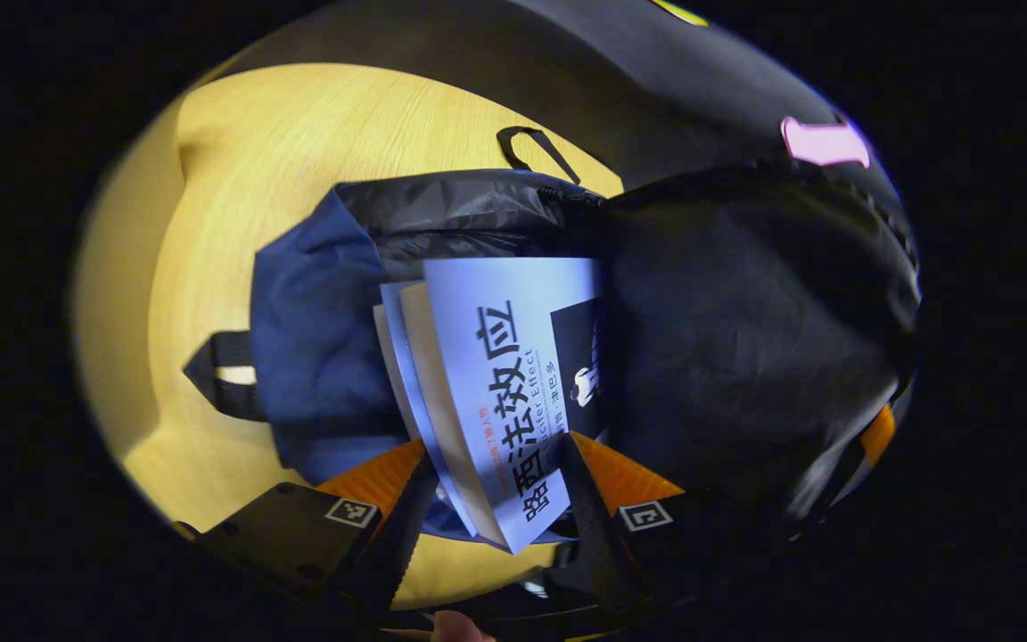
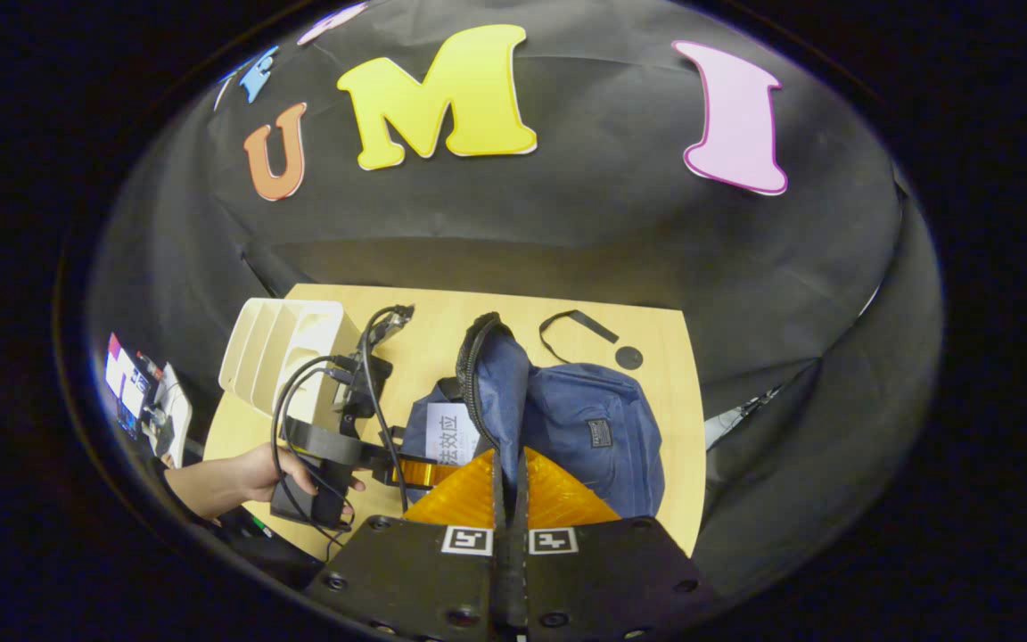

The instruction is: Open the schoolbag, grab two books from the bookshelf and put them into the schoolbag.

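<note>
With the blue schoolbag (image 2: 598, 428) already unzipped on the desk (image 2: 656, 330), the left hand-held gripper (image 1: 500, 486) clamps two books (image 1: 487, 392) halfway into its mouth, while the right hand-held gripper (image 2: 509, 481) pinches the flap, so only the final push and release remain.

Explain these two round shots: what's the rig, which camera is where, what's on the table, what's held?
No robot arm: a person holds a two-finger gripper in each hand, each carrying a fisheye camera looking along its fingers. In the left gripper view, the left gripper is closed on two books, sliding them into the open blue schoolbag. In the right gripper view, the right gripper is closed on the bag's opening edge, holding it up; farther off, a hand carries the left gripper. On the wooden table: the schoolbag and a white bookshelf.
</note>
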{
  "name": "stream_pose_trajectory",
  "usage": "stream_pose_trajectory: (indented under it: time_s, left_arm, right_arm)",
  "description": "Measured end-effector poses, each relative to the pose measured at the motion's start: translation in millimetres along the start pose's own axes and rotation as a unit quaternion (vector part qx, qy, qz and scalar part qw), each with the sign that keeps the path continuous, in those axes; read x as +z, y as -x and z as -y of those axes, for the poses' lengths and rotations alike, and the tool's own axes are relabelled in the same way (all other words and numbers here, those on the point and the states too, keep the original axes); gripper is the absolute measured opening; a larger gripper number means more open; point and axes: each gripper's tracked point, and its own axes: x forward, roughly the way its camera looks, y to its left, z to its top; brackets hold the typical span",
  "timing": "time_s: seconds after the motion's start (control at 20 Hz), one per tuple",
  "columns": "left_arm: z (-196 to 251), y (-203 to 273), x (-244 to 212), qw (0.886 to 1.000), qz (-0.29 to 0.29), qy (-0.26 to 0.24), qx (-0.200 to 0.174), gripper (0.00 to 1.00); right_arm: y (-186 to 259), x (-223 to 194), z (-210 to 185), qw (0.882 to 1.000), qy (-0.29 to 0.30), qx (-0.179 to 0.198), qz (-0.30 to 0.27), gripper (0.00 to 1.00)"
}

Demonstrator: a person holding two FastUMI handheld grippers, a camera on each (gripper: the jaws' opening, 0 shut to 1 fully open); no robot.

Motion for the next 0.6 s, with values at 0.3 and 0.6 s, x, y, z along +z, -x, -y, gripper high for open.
stream_pose_trajectory:
  time_s: [0.3, 0.6]
  left_arm:
    - [-12, 39, 30, 0.976, 0.058, -0.152, 0.147, 1.0]
    - [-10, 127, 72, 0.913, 0.233, -0.215, 0.257, 0.92]
  right_arm:
    - [-6, -4, -11, 1.0, 0.011, 0.007, -0.001, 0.0]
    - [-6, -8, -23, 1.0, 0.007, 0.016, 0.0, 0.0]
